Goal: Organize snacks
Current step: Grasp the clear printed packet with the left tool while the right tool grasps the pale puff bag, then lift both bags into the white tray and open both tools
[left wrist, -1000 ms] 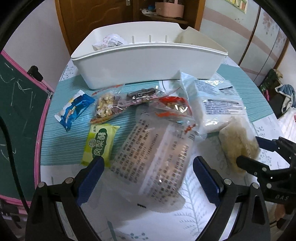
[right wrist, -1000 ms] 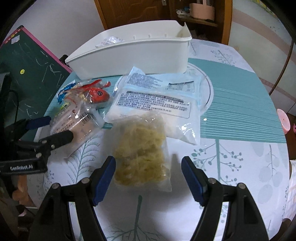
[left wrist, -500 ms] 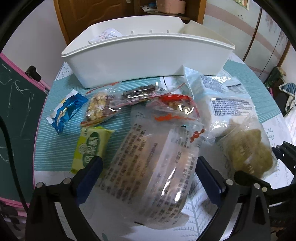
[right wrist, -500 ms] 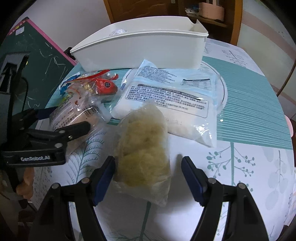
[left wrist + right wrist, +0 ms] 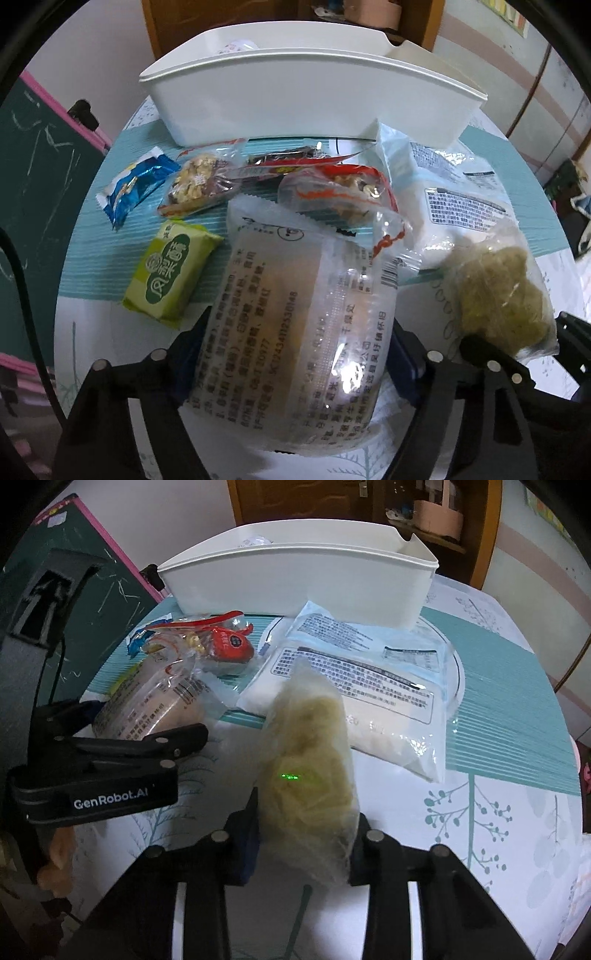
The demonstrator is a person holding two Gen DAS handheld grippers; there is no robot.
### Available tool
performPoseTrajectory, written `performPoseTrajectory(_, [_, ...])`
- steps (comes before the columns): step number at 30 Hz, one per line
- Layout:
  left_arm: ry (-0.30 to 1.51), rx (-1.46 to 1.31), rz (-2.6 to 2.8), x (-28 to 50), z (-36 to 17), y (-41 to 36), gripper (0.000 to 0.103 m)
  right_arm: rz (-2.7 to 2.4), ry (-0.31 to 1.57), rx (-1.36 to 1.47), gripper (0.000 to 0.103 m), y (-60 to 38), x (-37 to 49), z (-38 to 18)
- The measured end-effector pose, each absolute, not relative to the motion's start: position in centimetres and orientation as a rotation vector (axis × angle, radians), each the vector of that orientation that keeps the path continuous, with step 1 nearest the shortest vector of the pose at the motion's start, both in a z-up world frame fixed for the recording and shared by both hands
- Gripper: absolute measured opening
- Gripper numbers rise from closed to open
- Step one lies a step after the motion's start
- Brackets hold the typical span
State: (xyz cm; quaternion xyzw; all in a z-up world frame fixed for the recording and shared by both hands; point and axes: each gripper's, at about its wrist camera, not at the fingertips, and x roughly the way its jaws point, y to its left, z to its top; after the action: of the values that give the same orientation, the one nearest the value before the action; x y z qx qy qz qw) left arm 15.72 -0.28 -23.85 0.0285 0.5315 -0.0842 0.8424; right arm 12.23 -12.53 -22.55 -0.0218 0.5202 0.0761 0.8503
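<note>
A large clear bag with printed text (image 5: 295, 314) sits between the pads of my left gripper (image 5: 295, 354), whose jaws are closing and press its sides. My right gripper (image 5: 303, 834) is closing too, pinching a clear bag of yellowish strands (image 5: 310, 760) that stands on edge. That same gripper (image 5: 528, 332) shows at the right of the left wrist view. The white bin (image 5: 295, 96) stands behind the snacks with one small packet (image 5: 236, 46) inside.
Loose on the teal mat lie a blue packet (image 5: 133, 188), a green packet (image 5: 170, 273), a nut bag (image 5: 199, 184), a red-trimmed bag (image 5: 340, 192) and a big white bag (image 5: 354, 679). A pink-framed chalkboard (image 5: 33, 177) stands at the left table edge.
Both grippers have closed in on their bags. The yellowish bag went from lying flat to standing on edge between the right fingers. The printed bag now fills the left jaws.
</note>
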Motion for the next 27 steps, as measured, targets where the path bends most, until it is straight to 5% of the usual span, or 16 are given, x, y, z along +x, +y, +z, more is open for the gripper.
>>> performPoseTrajectory(16, [1.187,-0.030,-0.224,12.1,-22.4,0.0,0.073,0.177,1.017,-0.048,0.032,-12.0,9.9,-19.7])
performPoseTrajectory(27, [1.054,-0.053,-0.256,10.4,-15.8,1.0,0.073,0.194,0.972,-0.045,0.032,-11.4,9.2,-17.5])
